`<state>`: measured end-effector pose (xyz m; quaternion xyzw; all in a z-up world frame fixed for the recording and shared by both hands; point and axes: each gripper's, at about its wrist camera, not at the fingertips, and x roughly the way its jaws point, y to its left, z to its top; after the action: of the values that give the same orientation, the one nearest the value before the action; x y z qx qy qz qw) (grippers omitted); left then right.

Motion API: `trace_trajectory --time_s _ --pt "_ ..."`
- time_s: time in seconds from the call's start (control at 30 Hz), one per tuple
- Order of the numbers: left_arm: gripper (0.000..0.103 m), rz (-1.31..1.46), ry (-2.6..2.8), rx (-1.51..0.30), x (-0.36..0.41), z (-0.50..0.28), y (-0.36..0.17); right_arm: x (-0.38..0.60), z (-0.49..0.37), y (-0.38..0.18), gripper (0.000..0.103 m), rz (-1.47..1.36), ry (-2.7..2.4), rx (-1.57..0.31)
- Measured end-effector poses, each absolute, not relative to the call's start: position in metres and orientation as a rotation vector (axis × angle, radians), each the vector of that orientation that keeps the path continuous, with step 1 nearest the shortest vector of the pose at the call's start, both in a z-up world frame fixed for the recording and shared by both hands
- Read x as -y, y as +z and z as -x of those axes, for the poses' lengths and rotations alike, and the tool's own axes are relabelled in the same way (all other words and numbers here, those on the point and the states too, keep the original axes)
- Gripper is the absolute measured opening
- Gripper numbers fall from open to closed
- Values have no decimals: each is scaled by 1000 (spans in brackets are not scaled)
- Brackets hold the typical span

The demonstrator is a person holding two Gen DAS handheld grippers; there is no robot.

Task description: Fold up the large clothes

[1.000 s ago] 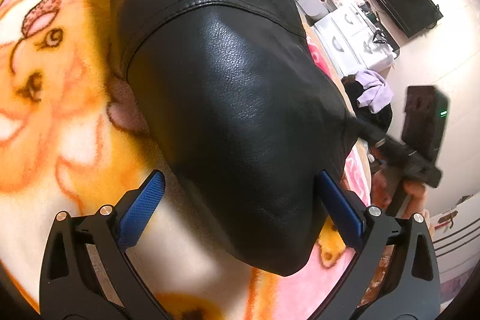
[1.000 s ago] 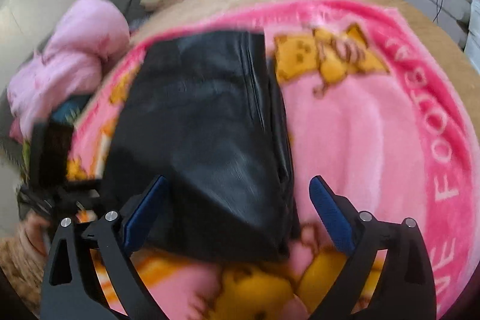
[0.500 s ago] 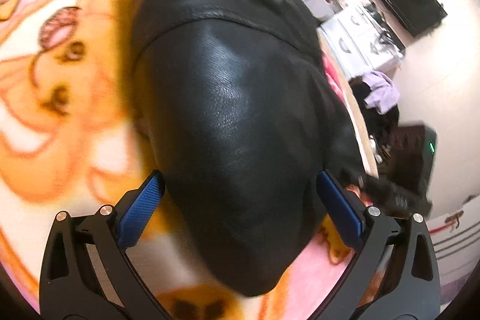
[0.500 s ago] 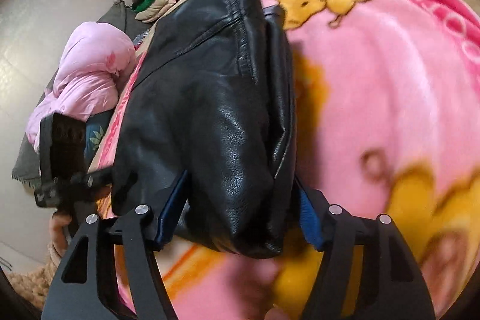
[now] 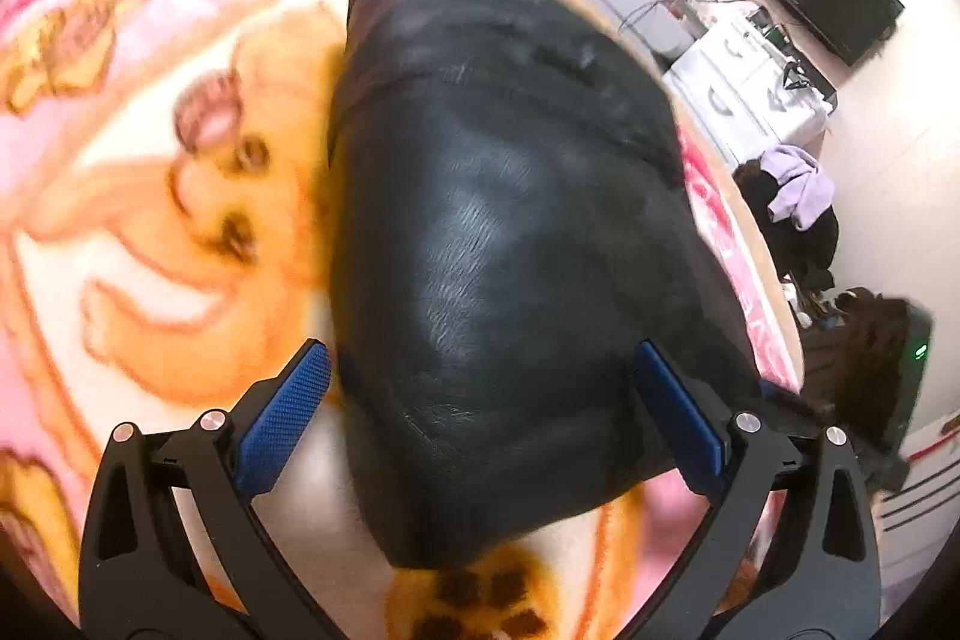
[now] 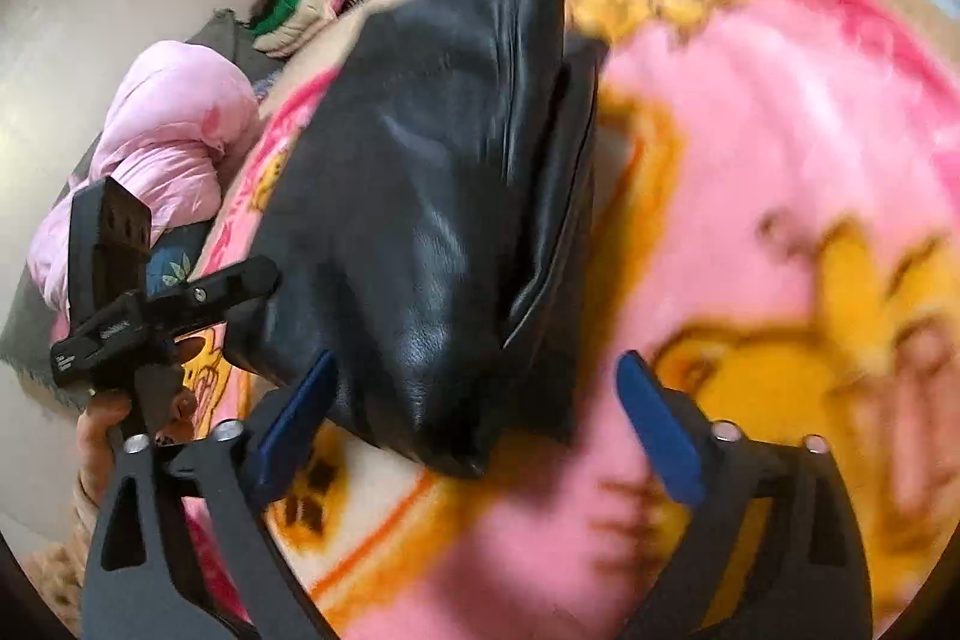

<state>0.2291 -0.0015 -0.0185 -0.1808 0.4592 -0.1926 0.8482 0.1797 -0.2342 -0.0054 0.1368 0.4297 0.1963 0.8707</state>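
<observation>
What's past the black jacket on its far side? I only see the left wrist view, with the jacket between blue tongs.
Observer: In the right wrist view, a pink padded bundle lies off the blanket's edge.
Visitor: Who holds these tongs?
Observer: A person's hand grips the handle of the left tongs.
Visitor: And the other tongs?
Observer: The right tongs are opening. A corner of the black jacket sits between them, unpinched.
</observation>
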Motion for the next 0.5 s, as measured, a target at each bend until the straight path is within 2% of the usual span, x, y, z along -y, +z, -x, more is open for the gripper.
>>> trace_trajectory --time_s 0.13,0.17,0.2,0.23,0.27,0.37,0.47,0.5 --pt "94 304 -378 -881 -4 -220 -1 244 -199 28 96 -267 340 -781" --pt "93 283 -383 -868 -3 -219 1 242 -208 34 91 -265 337 -764" --pt "89 272 -392 -863 -1 -218 1 240 -215 38 82 -255 334 -752" --pt "77 256 -411 -867 2 -218 1 232 -225 43 81 -214 304 -739" --pt "71 244 -421 -873 5 -218 0 226 -235 47 81 -170 280 -732" --pt "70 153 -408 -873 20 -217 -3 194 -254 57 67 -36 279 -679" --pt "70 123 -415 -871 25 -215 -6 163 -278 54 65 21 374 -723" --pt "70 113 -417 -872 25 -215 -7 152 -290 48 70 64 352 -749"
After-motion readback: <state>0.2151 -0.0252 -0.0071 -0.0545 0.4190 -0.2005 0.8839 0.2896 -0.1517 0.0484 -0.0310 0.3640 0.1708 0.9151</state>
